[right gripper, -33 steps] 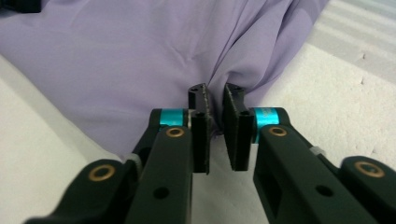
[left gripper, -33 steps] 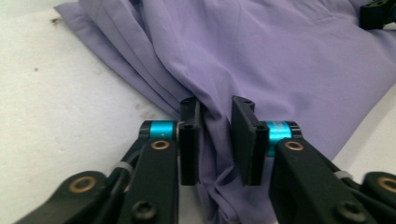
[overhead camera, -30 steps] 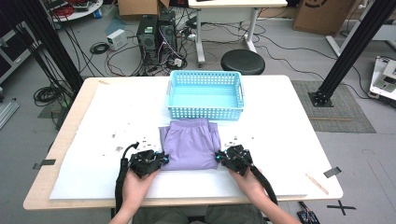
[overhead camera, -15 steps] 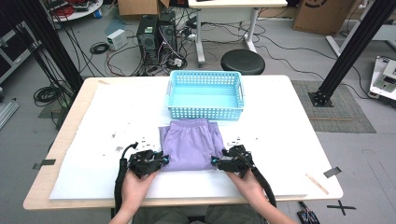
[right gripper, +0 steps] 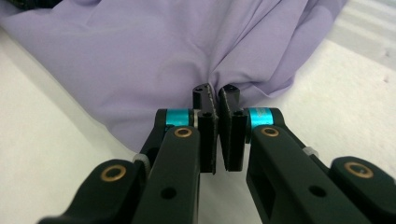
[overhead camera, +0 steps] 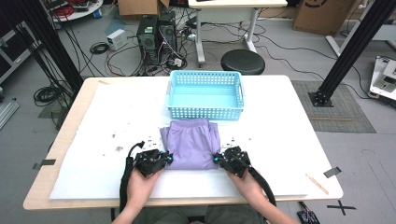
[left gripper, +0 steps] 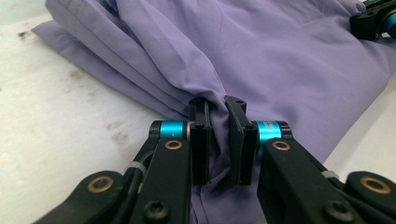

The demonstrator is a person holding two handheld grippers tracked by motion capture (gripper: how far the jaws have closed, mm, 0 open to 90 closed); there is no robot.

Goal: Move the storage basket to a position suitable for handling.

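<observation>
A white counter (overhead camera: 289,140) carries a light blue basket (overhead camera: 205,95), empty, standing just beyond a folded purple garment (overhead camera: 191,148). The garment lies flat between basket and person, likely ready for another fold or a lift into the basket. The left gripper (overhead camera: 164,158) pinches the garment's near left corner, its fingers having just closed on bunched cloth. The right gripper (overhead camera: 218,159) does likewise at the near right corner.
</observation>
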